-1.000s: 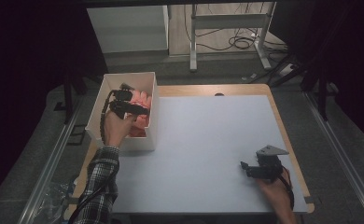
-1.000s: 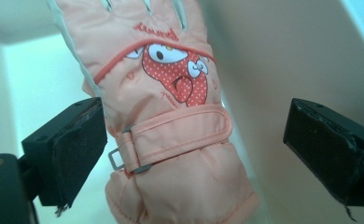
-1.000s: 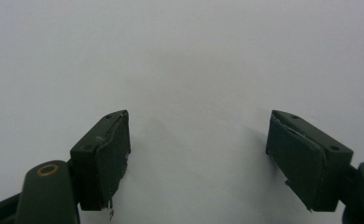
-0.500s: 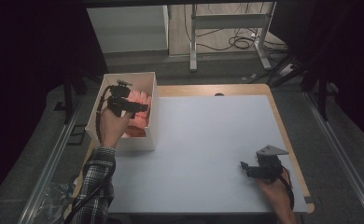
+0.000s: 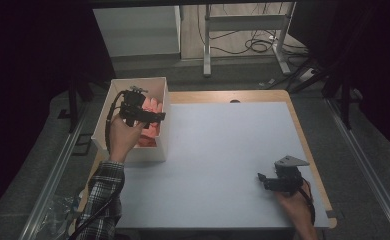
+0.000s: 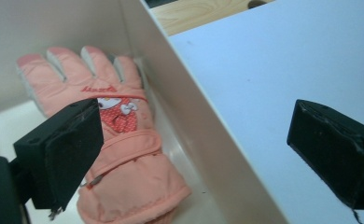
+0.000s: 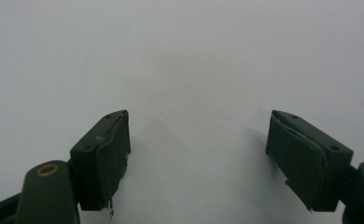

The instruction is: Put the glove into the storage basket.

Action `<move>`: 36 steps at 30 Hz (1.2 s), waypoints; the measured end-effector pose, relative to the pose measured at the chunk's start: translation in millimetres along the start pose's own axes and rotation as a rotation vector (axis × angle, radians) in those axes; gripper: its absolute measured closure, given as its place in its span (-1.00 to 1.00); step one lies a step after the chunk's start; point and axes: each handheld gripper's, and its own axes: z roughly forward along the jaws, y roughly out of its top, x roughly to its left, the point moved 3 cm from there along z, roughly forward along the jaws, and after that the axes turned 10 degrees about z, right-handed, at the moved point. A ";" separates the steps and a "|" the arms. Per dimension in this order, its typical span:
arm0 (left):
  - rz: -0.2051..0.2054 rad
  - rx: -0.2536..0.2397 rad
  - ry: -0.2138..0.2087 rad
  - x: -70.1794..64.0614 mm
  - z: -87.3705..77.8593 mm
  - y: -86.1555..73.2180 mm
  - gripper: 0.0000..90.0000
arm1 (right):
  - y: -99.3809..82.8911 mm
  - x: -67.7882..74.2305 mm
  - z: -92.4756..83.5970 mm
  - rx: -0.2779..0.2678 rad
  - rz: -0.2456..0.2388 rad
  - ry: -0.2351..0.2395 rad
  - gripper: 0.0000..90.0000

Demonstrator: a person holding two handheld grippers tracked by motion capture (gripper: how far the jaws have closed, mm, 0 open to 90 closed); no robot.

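A salmon-pink glove (image 6: 124,154) with a cartoon cat patch lies flat in the white box (image 6: 189,116), fingers toward the far wall. From above the glove (image 5: 153,131) shows under my left gripper (image 5: 155,116), which hovers over the box (image 5: 133,152) and points right. My left gripper (image 6: 203,149) is open. Its jaws have just been opening and nothing is between them; the box wall runs below the gap. My right gripper (image 5: 263,179) rests low near the table's front right, pointing left. In its own view the right gripper (image 7: 206,156) is open over the bare white surface.
A white mat (image 5: 223,150) covers the wooden table, whose edge (image 5: 310,150) shows at the right and back. The box stands at the table's far left corner. A metal desk frame (image 5: 208,45) and cables stand on the floor beyond.
The left hand has lifted the gripper a little higher over the box. The right hand and its gripper have stayed where they were.
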 end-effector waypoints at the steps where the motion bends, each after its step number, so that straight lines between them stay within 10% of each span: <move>1: 0.012 -0.007 -0.006 -4.1 -1.6 1.5 -0.91 | 0.0 0.0 0.0 0.000 0.000 0.000 -0.51; 36: 0.187 -0.058 -0.183 -97.4 18.4 6.0 -0.92 | 0.0 0.1 -0.1 0.001 0.001 0.000 -0.51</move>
